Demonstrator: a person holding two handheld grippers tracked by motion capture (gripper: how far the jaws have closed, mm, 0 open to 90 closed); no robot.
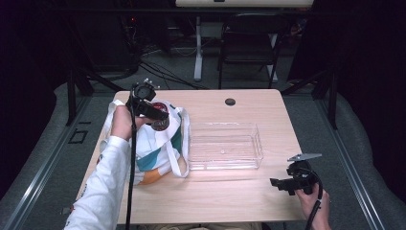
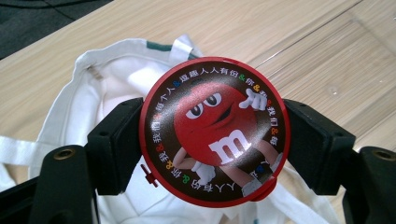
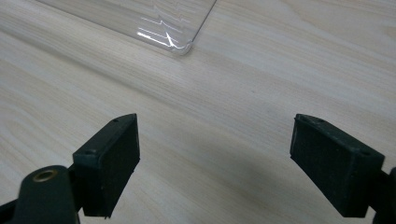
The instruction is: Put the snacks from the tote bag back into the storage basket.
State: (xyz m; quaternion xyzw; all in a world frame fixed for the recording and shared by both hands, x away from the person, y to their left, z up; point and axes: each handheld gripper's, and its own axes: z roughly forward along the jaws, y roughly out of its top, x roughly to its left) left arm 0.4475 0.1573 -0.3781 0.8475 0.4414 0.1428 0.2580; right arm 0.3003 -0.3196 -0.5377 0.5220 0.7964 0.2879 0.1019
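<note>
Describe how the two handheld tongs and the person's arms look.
Both tongs, left and right, are black, with blocky flat-faced jaws and a brass-coloured eyelet near the base. A black cable trails from each. The right one carries a grey three-cornered plate. The left arm wears a white long sleeve.

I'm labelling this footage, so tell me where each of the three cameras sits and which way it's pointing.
High view: above the person's side, looking forward and down on the wooden table; both forearms and claws enter from below.
Left gripper view: rides the left claw, looking along its jaws clamped on a round M&M's tin over a white tote bag.
Right gripper view: rides the right claw, jaws apart over bare table.
Shared: the clear plastic tray appears in all three.
</note>
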